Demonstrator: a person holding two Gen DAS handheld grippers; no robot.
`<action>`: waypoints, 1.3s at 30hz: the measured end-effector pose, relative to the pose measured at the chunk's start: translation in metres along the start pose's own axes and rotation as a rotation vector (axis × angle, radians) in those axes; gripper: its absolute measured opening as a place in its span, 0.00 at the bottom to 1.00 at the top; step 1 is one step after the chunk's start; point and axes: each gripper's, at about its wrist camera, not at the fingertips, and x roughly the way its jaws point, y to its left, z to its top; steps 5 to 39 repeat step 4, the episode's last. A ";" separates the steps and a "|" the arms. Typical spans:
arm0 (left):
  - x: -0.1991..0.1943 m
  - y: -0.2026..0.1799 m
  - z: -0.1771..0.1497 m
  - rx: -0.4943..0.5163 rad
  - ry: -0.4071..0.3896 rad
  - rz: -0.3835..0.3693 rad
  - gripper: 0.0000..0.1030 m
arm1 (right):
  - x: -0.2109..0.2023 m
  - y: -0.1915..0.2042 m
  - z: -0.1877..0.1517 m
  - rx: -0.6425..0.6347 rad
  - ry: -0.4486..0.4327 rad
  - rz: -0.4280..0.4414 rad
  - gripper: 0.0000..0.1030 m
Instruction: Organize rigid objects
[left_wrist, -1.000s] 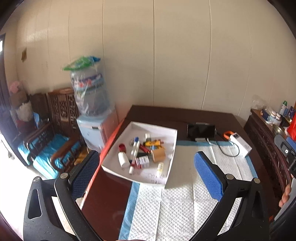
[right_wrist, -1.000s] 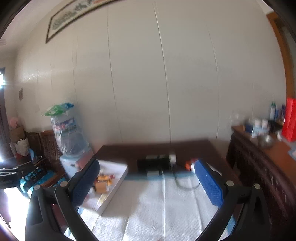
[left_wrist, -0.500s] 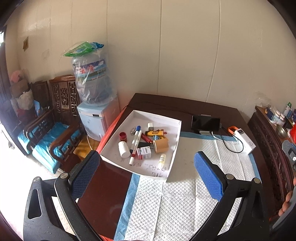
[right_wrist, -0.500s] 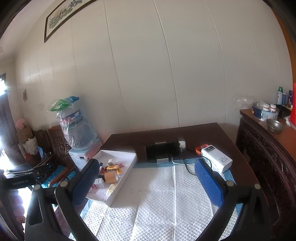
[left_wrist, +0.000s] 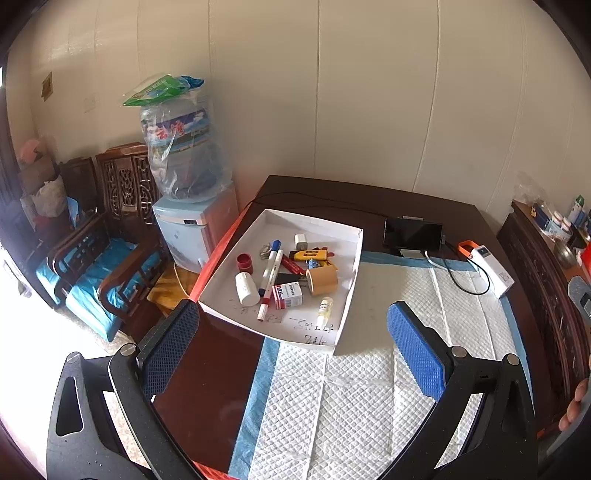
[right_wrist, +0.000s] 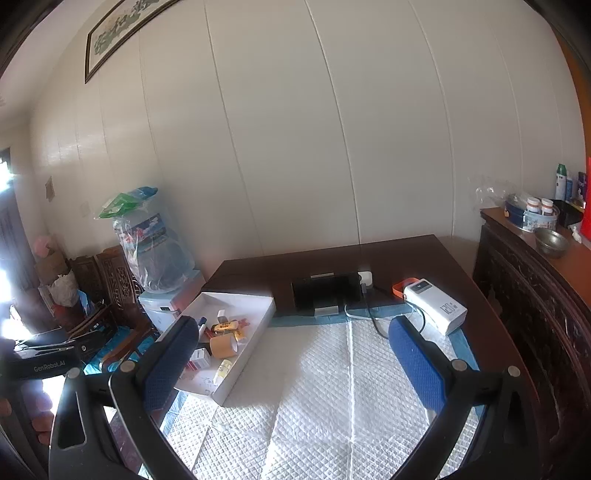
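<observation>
**Both grippers wide apart and empty above the padded table**

The left gripper hangs above the near edge of the dark wooden table, its blue-padded fingers spread wide with nothing between them. The right gripper stands the same way, jaws fully apart and empty, over the white quilted pad that covers the table's near half.

A shallow white cardboard tray sits at the pad's left edge, partly on bare wood. Inside it lie the small things: a white pill bottle on its side, a red round cap beyond it, a white marker with a blue cap, a red-and-white small box, a tan cardboard tube, a yellow highlighter and a small clear vial near the front wall.

Behind the pad a black phone stands propped, and a white power bank lies to its right, joined by cables. A water dispenser stands left of the table.
</observation>
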 end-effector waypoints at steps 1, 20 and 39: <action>0.000 0.000 0.000 0.002 0.001 -0.002 1.00 | 0.000 0.000 0.000 0.001 0.001 0.000 1.00; 0.002 0.000 0.000 0.005 0.002 -0.005 1.00 | 0.003 0.000 0.000 0.002 0.007 0.001 1.00; 0.002 0.000 0.000 0.005 0.002 -0.005 1.00 | 0.003 0.000 0.000 0.002 0.007 0.001 1.00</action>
